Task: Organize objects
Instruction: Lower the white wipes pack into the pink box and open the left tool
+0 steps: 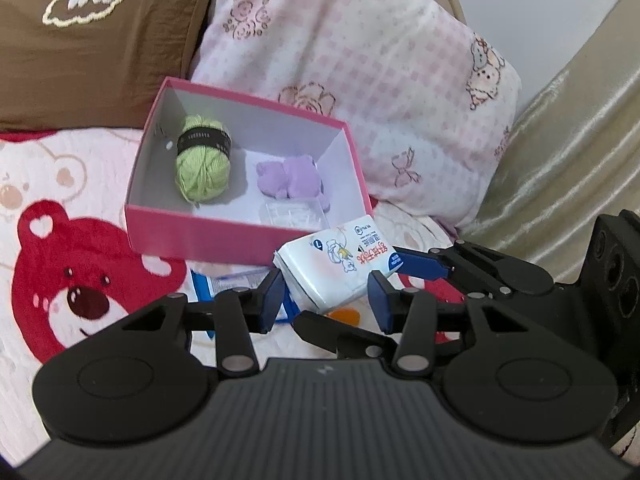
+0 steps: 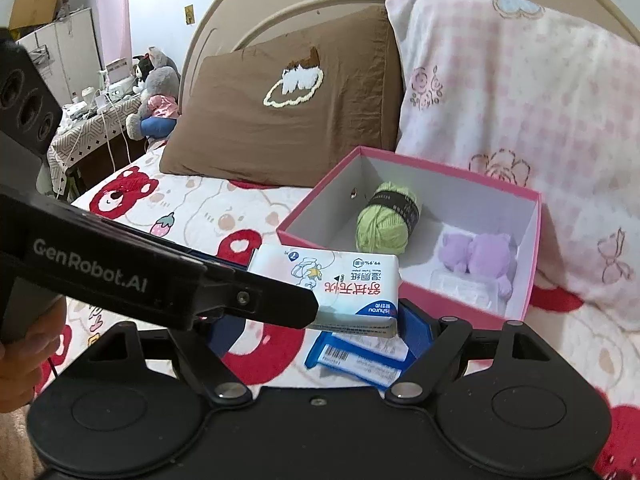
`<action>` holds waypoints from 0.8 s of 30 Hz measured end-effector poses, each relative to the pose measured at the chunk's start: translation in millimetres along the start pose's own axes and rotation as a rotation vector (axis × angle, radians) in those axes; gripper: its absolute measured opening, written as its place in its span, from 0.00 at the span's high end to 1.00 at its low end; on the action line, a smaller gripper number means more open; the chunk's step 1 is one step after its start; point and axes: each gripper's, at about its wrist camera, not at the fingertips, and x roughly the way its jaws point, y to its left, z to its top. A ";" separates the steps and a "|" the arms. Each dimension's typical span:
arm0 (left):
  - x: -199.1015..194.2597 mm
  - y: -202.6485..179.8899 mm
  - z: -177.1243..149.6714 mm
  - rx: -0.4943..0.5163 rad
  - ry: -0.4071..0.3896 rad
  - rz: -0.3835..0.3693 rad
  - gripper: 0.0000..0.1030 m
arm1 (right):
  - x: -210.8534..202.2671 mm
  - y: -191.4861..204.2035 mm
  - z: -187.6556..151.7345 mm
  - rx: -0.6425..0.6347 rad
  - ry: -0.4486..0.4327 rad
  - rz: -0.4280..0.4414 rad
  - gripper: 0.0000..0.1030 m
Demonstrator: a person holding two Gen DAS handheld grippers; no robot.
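1. Where the bed meets two pillows, a pink box sits at 12 o'clock from both grippers, holding yarn and a purple toy.
2. The left gripper clamps a tissue pack at the box's 6 o'clock rim.
3. The right gripper stands wide, empty, over blue packets.

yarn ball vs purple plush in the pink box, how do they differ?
The yarn ball is green, wound in strands and wrapped by a black paper band; the purple plush is fuzzy with no band. The yarn ball sits toward the box's brown-pillow end, the purple plush toward the other end, next to a clear plastic case. Both lie inside the pink box, untouched by either gripper.
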 end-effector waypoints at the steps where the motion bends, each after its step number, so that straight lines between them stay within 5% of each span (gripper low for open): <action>1: 1.2 0.6 1.5 -0.003 -0.004 0.004 0.57 | 1.3 -2.2 2.9 -0.005 -0.005 0.005 0.18; 16: 14.5 1.4 14.5 0.025 0.004 0.055 0.57 | 22.7 -17.4 10.1 0.084 0.032 0.048 0.18; 24: 16.1 8.3 47.9 0.004 0.005 0.015 0.57 | 21.2 -31.0 29.8 0.109 -0.030 0.058 0.17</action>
